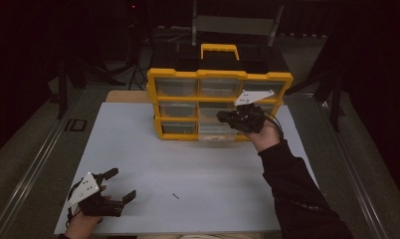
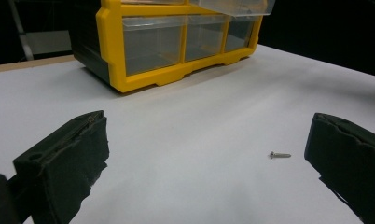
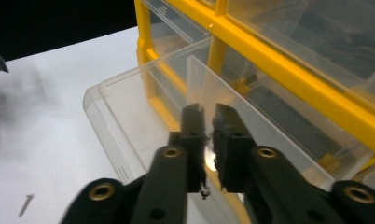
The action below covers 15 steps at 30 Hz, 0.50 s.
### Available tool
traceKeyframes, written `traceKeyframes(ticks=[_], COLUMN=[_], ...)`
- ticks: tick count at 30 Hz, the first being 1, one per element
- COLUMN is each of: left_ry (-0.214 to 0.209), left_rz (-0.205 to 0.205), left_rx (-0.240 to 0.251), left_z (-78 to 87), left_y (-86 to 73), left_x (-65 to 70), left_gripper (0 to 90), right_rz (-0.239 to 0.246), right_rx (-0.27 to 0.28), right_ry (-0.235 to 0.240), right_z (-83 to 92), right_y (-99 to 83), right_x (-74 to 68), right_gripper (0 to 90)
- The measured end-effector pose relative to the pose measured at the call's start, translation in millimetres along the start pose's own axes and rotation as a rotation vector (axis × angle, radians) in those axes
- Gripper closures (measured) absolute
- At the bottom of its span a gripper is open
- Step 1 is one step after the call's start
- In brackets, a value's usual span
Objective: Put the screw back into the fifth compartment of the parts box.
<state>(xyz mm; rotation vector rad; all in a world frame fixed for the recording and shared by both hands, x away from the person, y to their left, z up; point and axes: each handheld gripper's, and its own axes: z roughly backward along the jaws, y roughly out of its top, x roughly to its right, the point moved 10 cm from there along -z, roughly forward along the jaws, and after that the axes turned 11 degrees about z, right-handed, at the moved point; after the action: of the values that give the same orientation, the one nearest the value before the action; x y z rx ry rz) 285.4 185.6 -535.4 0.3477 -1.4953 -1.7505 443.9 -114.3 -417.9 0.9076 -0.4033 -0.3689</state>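
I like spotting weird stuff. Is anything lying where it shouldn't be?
Yes. One small screw lies loose on the white table, away from the yellow drawer box. One clear drawer sticks out, pulled open.

Tiny object (image 3: pixel 204 191) between the right tool's (image 3: pixel 208 116) tips (perhaps a screw), too blurred to identify

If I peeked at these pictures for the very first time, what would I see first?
The bright yellow drawer cabinet at the far side of the white table jumps out. One clear drawer is pulled out, and the right gripper hangs over it with its jaws nearly together. Closer to the person, a tiny screw lies alone on the table, between the wide-open jaws of the left gripper.
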Motion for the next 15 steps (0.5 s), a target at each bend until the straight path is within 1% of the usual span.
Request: traceKeyframes(ticks=[2, 4, 5, 6, 11, 15], left_ry=[-0.001, -0.001, -0.002, -0.001, -0.001, 0.0], left_rz=[0.001, 0.001, 0.002, 0.001, 0.002, 0.002], left_rx=[0.0, -0.001, -0.001, -0.001, -0.002, -0.001], left_z=[0.0, -0.1, -0.1, -0.1, -0.2, -0.3], left_y=[0.0, -0.1, -0.1, -0.1, -0.2, -0.1], left_x=[-0.1, -0.1, 0.0, 0.0, -0.1, -0.2], left_gripper=[0.6, 0.6, 0.6, 0.6, 0.6, 0.6], right_rz=[-0.008, -0.012, -0.014, -0.017, -0.016, -0.009], right_rx=[0.006, 0.008, 0.016, 0.024, 0.056, 0.065], right_ry=[-0.004, -0.003, -0.007, -0.005, 0.002, 0.02], right_z=[1.0, 1.7, 4.6, 6.2, 13.8, 16.6], right_y=[0.6, 1.0, 3.6, 5.3, 15.1, 20.5], right_x=[0.9, 1.1, 1.3, 0.9, -5.2, -14.2], right_gripper=[77.8, 77.4, 73.0, 72.3, 62.0, 57.8])
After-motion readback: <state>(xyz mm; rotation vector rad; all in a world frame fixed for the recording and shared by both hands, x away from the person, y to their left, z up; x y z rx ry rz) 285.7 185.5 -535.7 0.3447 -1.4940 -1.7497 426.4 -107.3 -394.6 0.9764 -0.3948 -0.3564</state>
